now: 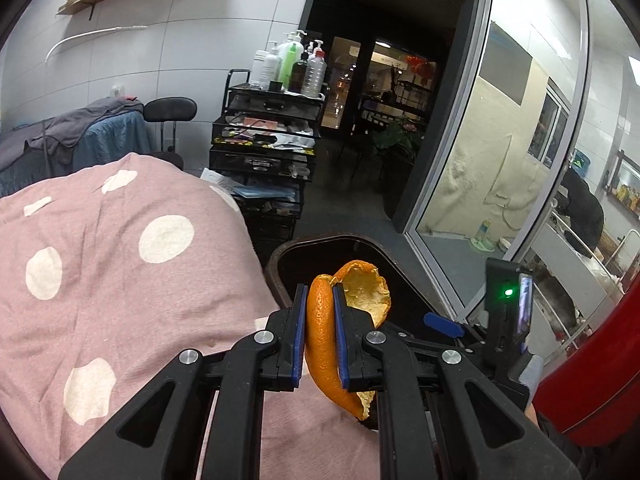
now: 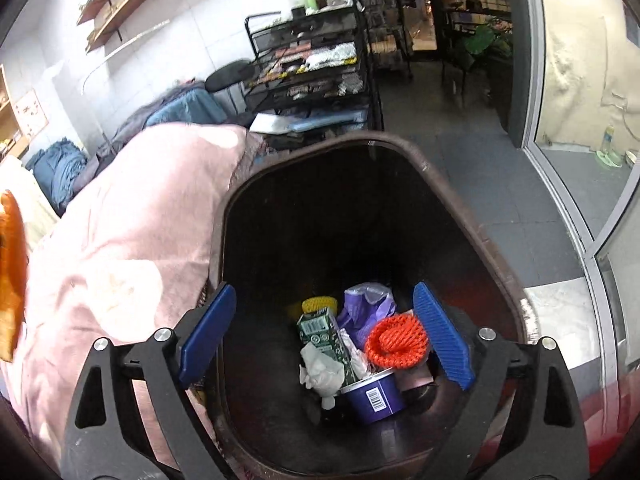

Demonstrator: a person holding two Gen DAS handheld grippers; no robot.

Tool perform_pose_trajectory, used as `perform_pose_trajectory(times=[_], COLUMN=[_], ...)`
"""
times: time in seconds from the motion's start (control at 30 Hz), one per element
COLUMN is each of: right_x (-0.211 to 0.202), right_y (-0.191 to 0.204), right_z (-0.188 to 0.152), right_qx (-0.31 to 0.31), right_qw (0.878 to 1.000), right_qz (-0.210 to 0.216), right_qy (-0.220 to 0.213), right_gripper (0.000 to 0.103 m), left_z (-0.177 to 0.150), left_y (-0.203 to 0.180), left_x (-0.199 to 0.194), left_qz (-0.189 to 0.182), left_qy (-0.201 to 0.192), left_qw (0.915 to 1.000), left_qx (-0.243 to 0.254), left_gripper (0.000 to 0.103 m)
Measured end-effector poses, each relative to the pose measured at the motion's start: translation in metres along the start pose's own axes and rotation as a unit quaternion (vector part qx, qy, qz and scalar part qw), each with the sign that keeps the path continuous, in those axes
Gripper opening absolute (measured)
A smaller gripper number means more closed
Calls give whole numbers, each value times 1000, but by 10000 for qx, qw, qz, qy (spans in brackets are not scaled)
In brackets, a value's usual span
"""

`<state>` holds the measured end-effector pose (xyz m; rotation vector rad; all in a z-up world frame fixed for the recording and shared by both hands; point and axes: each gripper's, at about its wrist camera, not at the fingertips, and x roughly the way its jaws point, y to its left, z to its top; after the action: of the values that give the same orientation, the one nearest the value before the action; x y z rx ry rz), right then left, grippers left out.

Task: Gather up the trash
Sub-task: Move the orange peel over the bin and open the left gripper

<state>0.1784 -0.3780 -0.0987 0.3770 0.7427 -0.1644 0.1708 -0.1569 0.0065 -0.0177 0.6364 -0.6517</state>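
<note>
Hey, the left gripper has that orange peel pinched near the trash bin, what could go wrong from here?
1. The left gripper holds the orange peel near the trash bin rim, beside the pink blanket. Released too early, the peel may land on the blanket.
2. The open right gripper hovers over the bin opening, so the peel could hit it instead of falling in.

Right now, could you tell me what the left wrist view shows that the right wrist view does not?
Only the left wrist view shows the left gripper shut on the orange peel and the pump bottles in full.

Only the right wrist view shows the open right gripper over the bin's contents: an orange net, green carton and purple cup.

Both show the trash bin, pink dotted blanket and black cart.
</note>
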Motion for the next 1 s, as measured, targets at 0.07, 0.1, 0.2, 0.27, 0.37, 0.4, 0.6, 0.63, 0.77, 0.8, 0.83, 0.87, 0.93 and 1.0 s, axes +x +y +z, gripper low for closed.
perform_pose_trajectory(times=[0.07, 0.1, 0.2, 0.27, 0.37, 0.4, 0.6, 0.63, 0.77, 0.8, 0.83, 0.87, 0.93, 1.0], right_x=[-8, -11, -22, -27, -35, -37, -46, -47, -51, -51, -52, -52, -53, -54], right_y=[-3, -5, -13, -19, -30, -34, -47, -49, -61, -65, -67, -69, -73, -75], right_z=[3, 5, 10, 15, 23, 25, 34, 36, 41, 42, 43, 43, 44, 45], right_qx=[90, 112, 236, 300, 437, 483, 544, 552, 676, 693, 721, 737, 804, 819], right_qw=[9998, 9996, 9985, 9977, 9961, 9955, 9923, 9918, 9891, 9884, 9877, 9874, 9871, 9871], right_qz=[-64, -105, -273, -357, -446, -482, -762, -804, -953, -992, -1022, -1028, -1004, -986], right_qy=[-174, -225, -409, -501, -622, -655, -810, -825, -897, -918, -939, -947, -952, -957], right_gripper=[91, 91, 92, 92, 92, 92, 92, 92, 92, 92, 92, 93, 93, 93], left_z=[1, 2, 3, 4, 4, 5, 8, 8, 5, 4, 3, 3, 2, 2], left_y=[-3, -5, -9, -12, -18, -21, -28, -30, -36, -37, -39, -41, -43, -45], left_x=[6, 10, 20, 27, 37, 42, 70, 75, 86, 90, 93, 95, 100, 104], left_qz=[-65, -94, -115, -119, -105, -89, -53, -42, -18, -2, 9, 29, 92, 145], left_qy=[64, 101, 206, 266, 355, 403, 741, 800, 935, 986, 1029, 1073, 1146, 1182], left_qw=[10000, 9999, 9997, 9996, 9992, 9990, 9968, 9963, 9949, 9943, 9938, 9932, 9920, 9911], left_qx=[13, 15, 45, 69, 146, 195, 310, 325, 370, 401, 428, 459, 529, 595], left_gripper=[13, 13, 13, 13, 13, 13, 13, 13, 13, 13, 13, 15, 21, 45])
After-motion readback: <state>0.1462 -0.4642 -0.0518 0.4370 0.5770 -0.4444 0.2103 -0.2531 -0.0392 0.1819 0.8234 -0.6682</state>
